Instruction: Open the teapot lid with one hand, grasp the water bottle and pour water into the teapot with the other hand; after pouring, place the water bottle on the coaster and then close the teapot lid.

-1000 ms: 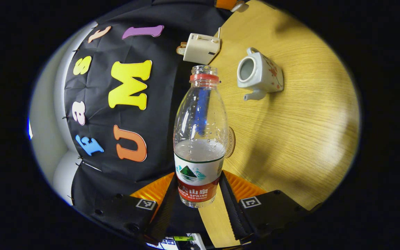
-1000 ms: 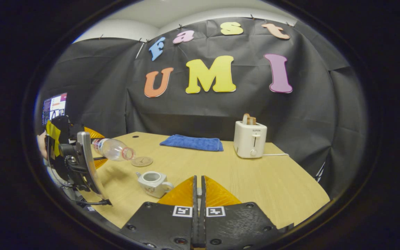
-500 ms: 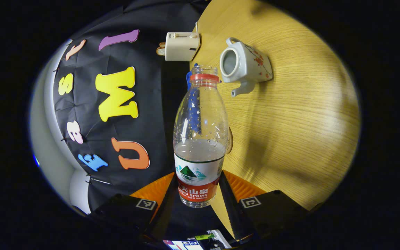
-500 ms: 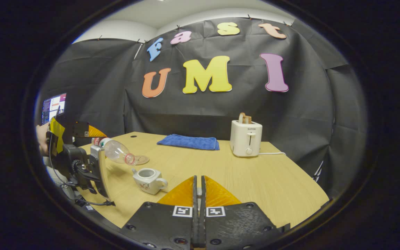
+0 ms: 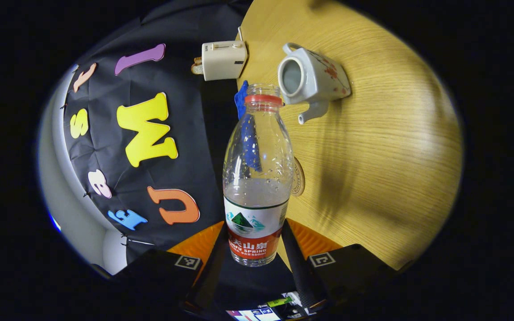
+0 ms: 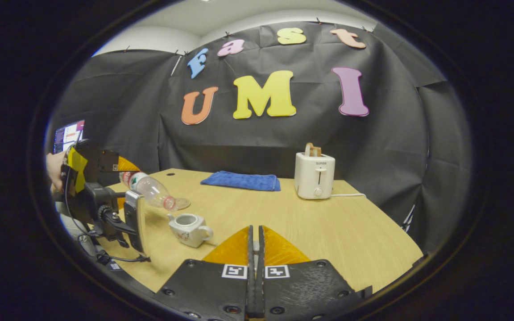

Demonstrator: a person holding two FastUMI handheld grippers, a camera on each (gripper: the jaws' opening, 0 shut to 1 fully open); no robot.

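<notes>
Left claw [image 5: 254,243] grips the water bottle [image 5: 257,178] by its labelled lower body, one finger pressed on each side. From the right gripper view the same claw [image 6: 125,171], held by a hand [image 6: 55,167], carries the bottle [image 6: 152,191] tipped neck-down, its uncapped mouth just above and behind the teapot [image 6: 189,228]. Water fills about the lower part of the bottle, with droplets clinging to the clear wall above.

Ahead of the left claw and a little to its right, the teapot [image 5: 312,80] sits on the tabletop [image 5: 386,147] with its lid off and its round opening facing the bottle mouth, which is just beside it. The coaster [image 5: 298,176] lies flat on the tabletop behind the bottle's body, partly hidden by it.

Right claw [image 6: 255,243] has its fingers drawn together with only a thin slit between them; something small seems caught in that slit, but what it is cannot be told. Beyond it, on the tabletop [image 6: 328,232], a blue cloth [image 6: 241,181] lies far ahead and a white toaster [image 6: 314,175] stands ahead to its right.
</notes>
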